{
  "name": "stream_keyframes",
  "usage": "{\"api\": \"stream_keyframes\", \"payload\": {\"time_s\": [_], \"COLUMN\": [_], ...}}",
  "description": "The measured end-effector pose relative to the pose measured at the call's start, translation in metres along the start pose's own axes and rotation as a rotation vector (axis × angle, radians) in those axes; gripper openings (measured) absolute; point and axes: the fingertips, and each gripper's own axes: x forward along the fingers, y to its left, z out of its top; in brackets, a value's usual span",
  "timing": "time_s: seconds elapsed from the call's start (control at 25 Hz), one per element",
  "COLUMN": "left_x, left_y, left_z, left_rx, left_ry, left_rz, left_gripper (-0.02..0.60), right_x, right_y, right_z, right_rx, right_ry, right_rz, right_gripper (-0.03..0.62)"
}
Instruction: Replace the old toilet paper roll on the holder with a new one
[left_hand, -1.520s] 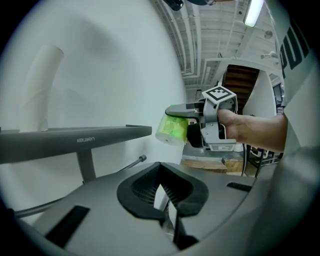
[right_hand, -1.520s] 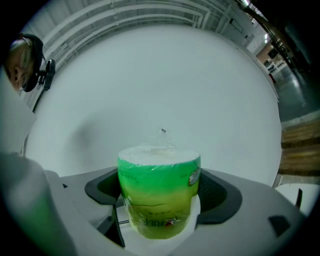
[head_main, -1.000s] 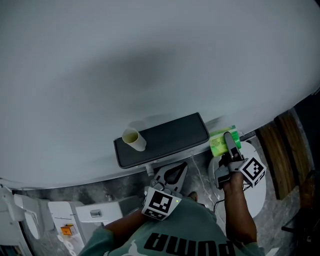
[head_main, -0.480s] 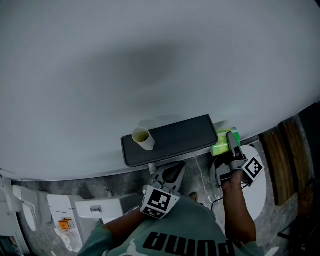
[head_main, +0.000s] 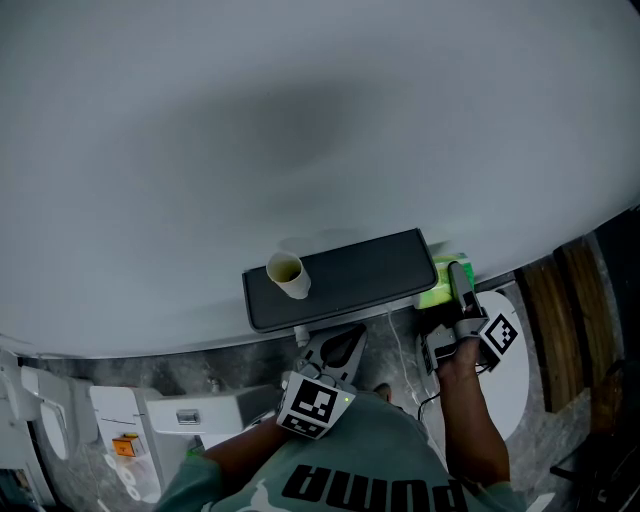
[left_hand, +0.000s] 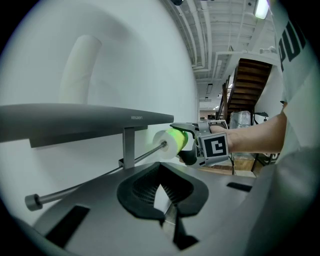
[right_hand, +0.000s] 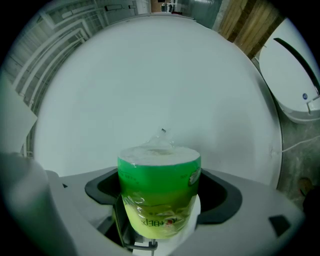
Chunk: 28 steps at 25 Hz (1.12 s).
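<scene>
My right tool (head_main: 460, 292) pinches the green-wrapped new roll (right_hand: 159, 182) at the right end of the wall holder (head_main: 350, 278). The roll's white end face meets the tip of the holder's rod (left_hand: 100, 175). My left tool (head_main: 338, 348), pressed together and empty, hangs just below the holder. A bare cardboard tube (head_main: 287, 275) stands on the holder's top, at its left end.

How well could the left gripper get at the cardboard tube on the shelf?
Probably yes. The cardboard tube stands alone on the shelf's left end, and the left gripper, shut and empty, sits below the shelf's front edge; it would need to rise and open.
</scene>
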Motion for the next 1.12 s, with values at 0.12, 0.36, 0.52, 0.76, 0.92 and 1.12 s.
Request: {"api": "stream_keyframes", "payload": {"time_s": [0.12,0.36,0.52,0.76,0.92,1.12], "left_x": [-0.003,-0.008,-0.011,-0.015,-0.018,-0.02], "left_y": [0.0,0.001,0.001,0.002,0.003,0.006], "left_z": [0.001,-0.001,0.0,-0.002,-0.003,-0.006], "left_rx": [-0.003,-0.009,-0.01,-0.014,-0.02,-0.024], "left_ry": [-0.003,-0.003,-0.005,-0.008,-0.013,-0.016], "left_rz": [0.005,0.013,0.018,0.022,0.024,0.028], "left_gripper": [0.005,0.005,0.005,0.005,0.005,0.005], "right_x": [0.0,0.002,0.004,0.006,0.009,0.011], "right_y": [0.001,0.001,-0.001,-0.003,0.001,0.001], "right_z": [-0.002,-0.016,-0.032,-0.054,-0.066,-0.077], "right_rx": [0.017,0.012,0.02,0.019,0.018,0.011], "right_ry": [-0.004,0.028,0.057,0.095,0.109,0.123], "right_rz": [0.005,0.009,0.009,0.004,0.013,0.016], "right_gripper": [0.462,0.462,0.462,0.462,0.462,0.463]}}
